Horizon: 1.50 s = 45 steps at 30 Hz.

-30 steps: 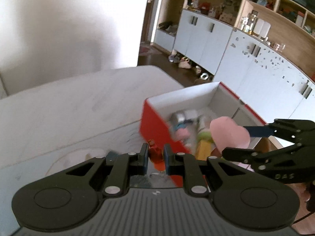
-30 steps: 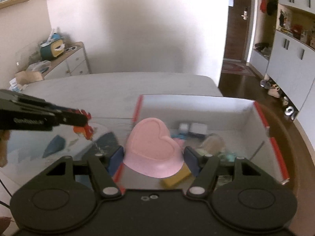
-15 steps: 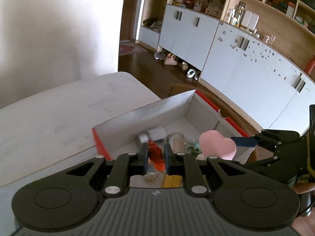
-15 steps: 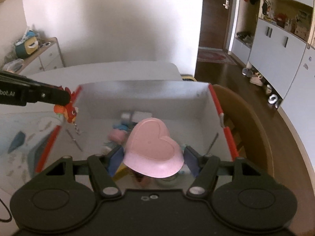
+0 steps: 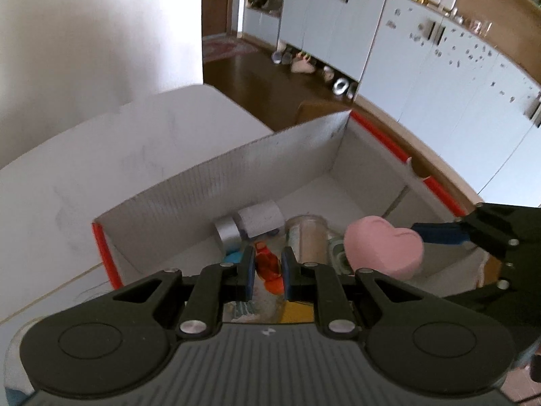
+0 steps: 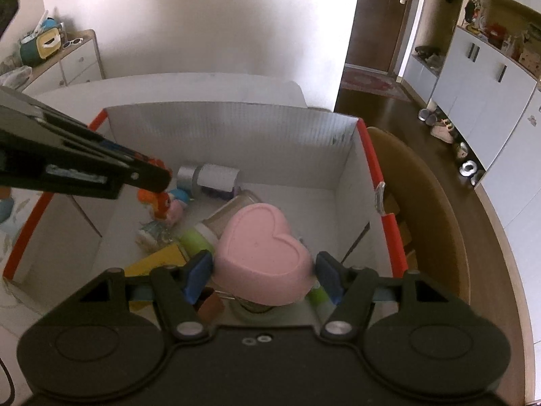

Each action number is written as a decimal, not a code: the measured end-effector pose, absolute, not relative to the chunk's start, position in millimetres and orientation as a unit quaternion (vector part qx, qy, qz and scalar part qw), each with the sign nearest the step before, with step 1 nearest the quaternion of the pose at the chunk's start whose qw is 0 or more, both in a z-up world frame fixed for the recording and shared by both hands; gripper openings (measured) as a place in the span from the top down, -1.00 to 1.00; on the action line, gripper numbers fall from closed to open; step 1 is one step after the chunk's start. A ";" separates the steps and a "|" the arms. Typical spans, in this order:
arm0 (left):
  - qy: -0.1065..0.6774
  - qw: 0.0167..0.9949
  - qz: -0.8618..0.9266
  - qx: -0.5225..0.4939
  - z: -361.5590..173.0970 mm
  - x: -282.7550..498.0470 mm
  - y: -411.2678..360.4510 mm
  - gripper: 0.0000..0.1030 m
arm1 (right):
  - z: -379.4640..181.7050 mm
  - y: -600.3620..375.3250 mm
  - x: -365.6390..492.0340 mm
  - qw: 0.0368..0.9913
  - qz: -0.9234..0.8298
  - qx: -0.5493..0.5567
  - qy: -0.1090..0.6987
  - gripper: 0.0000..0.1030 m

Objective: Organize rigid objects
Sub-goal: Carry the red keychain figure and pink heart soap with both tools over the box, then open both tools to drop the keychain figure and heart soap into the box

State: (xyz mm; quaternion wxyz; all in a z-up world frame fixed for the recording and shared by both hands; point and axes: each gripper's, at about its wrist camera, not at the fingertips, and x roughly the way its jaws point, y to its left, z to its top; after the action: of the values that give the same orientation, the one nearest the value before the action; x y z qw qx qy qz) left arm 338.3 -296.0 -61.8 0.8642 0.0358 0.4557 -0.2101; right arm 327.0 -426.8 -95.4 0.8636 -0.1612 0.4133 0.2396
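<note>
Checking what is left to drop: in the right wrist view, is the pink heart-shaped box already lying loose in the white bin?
No, the pink heart-shaped box sits clamped between the right tool's blue pads, above the white bin.

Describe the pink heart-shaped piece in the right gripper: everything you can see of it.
The pink heart is a solid-looking, matte, pastel block with rounded edges and a raised heart outline on its top face. It looks like smooth plastic or foam; which one I cannot tell. The right gripper is shut on it, one blue pad on each side. It hangs face-up, point toward the camera, above the jumbled things inside the white box, clear of the box walls. In the left wrist view it shows thick, slightly flared sides.
</note>
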 end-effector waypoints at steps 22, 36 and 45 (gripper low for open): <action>0.529 0.824 -0.191 0.065 -103.6 356.9 -318.1 0.69 | -106.7 -430.7 339.3 0.842 0.251 -0.158 0.450 -0.37; 0.508 0.838 -0.195 0.049 -84.5 330.9 -294.9 0.68 | -80.8 -446.3 316.9 0.862 0.250 -0.112 0.427 -0.52; 0.476 0.851 -0.219 0.044 -53.2 304.1 -289.5 0.68 | -53.8 -453.4 293.3 0.879 0.246 -0.078 0.401 -0.63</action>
State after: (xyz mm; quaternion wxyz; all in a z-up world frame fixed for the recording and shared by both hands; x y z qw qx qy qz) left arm 304.1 -289.5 -53.2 0.8505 0.0441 0.4762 -0.2187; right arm 293.3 -453.4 -53.8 0.8790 -0.0783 0.4010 0.2457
